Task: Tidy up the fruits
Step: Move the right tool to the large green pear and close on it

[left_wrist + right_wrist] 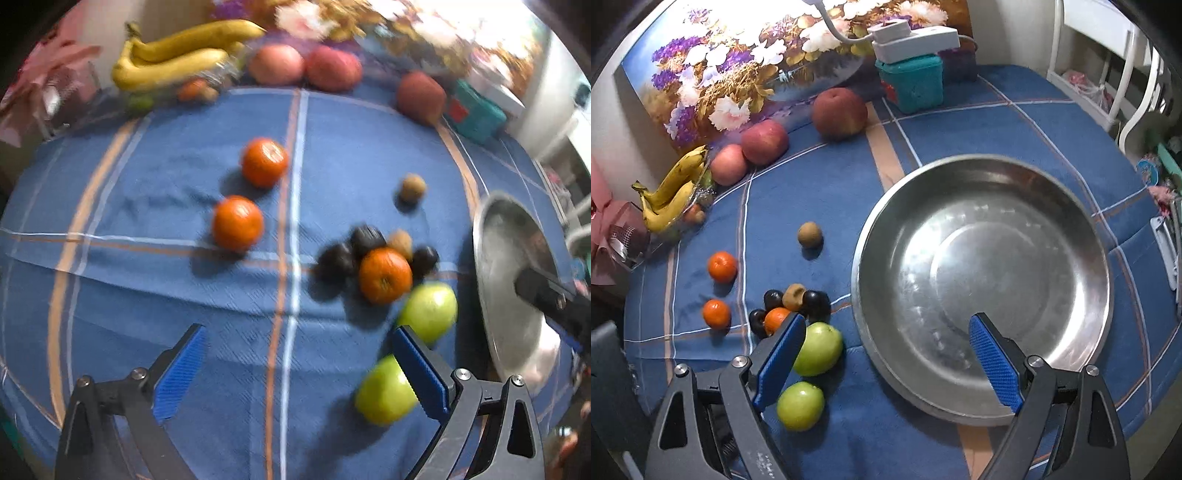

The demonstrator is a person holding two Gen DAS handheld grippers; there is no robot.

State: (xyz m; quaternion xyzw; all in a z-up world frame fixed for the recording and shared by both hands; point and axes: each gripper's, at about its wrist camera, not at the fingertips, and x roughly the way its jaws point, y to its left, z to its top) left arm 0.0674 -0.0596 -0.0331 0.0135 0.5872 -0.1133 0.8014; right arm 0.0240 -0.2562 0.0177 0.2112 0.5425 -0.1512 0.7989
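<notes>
Loose fruit lies on a blue checked tablecloth (147, 192). In the left wrist view my left gripper (295, 341) hangs open over bare cloth, nothing between its blue pads. Two green apples (384, 397) (430, 312) lie by its right finger. Beyond them sit an orange (386, 275) among dark plums (336, 260), and two more oranges (238, 223) (264, 160). My right gripper (886, 332) is open too, above the near left rim of an empty steel bowl (982, 280). The green apples (818, 349) (800, 406) sit beside its left finger.
Bananas (177, 51) (670, 192), red apples (332, 68) (764, 142) and a dark red fruit (839, 112) line the far edge. Small brown fruits (413, 187) (809, 234) lie mid-cloth. A teal box (911, 83), a flower picture (738, 59) and a white chair (1126, 74) stand behind.
</notes>
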